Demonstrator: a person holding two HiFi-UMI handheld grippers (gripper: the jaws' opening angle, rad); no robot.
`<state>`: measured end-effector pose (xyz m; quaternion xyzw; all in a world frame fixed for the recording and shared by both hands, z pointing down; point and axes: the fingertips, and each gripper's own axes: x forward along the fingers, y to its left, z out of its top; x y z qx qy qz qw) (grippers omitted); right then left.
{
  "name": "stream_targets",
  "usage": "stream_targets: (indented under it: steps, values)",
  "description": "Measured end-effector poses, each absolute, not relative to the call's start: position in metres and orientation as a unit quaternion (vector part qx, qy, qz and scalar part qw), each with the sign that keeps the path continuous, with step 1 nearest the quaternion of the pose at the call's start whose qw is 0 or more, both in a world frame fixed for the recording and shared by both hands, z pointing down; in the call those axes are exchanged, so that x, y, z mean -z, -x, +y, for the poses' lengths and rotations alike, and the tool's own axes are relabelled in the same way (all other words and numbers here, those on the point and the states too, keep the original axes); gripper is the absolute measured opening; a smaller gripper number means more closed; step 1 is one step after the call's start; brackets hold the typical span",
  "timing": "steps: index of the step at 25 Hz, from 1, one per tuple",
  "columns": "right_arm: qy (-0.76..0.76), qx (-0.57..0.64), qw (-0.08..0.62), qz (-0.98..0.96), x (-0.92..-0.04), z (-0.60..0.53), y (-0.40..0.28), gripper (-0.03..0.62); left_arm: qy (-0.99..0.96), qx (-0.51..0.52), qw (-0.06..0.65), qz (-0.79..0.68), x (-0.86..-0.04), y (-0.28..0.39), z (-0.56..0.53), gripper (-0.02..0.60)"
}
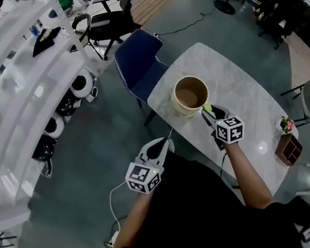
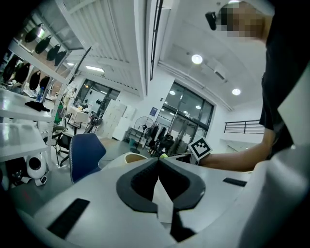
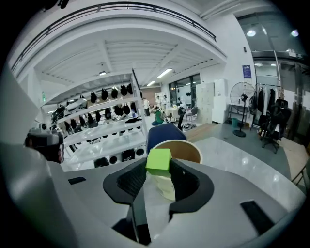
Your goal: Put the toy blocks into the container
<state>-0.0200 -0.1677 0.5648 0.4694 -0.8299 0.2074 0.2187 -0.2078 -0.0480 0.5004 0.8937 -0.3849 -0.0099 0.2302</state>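
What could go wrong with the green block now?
1. The block is pinched only at the tips of the right gripper, so it might slip out.
2. It looks beside the container, not over the opening. Letting go now would likely drop it on the table.
3. The container stands near the table's edge, so a bump from the gripper might push it off.
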Motion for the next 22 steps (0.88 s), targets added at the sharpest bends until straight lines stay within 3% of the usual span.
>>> stream_targets:
  steps: [10, 22]
  values:
    - [-0.397, -0.218, 0.244, -0.858, -0.601, -0.242, 0.051, 0.146, -0.885, -0.036, 0.26, -0.384, -0.521, 0.196, -0.113, 0.003]
    - [-0.248, -0.224, 0.36, -0.871, -0.647, -0.273, 0.091, 0.14, -0.885, -0.076, 0.263, -0.377, -0.527, 0.179, -0.176, 0.003]
